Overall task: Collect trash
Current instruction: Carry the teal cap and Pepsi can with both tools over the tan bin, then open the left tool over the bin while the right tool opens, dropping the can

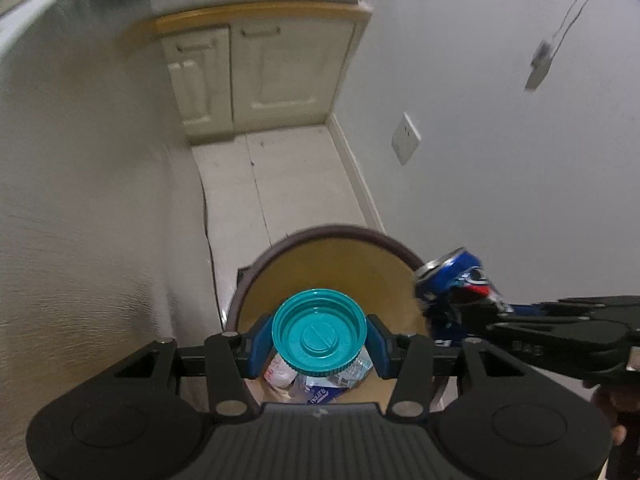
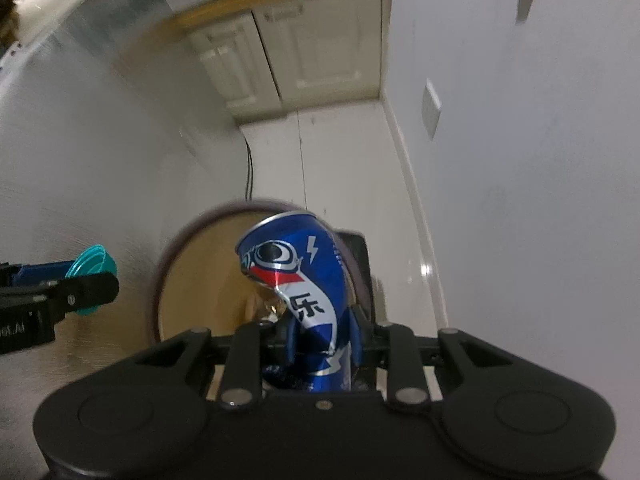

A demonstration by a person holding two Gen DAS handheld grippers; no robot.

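Light, dented can clamped mid-body in right gripper; rigid teal lid pinched edgewise in left gripper, above bin.

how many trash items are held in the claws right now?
2. A teal lid sits clamped in the left claw over the bin. A crushed blue can is gripped in the right claw beside it. More trash lies in the bin, partly hidden.

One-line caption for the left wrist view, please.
Left gripper holds a teal lid above the open trash bin; right gripper's crushed blue can alongside.
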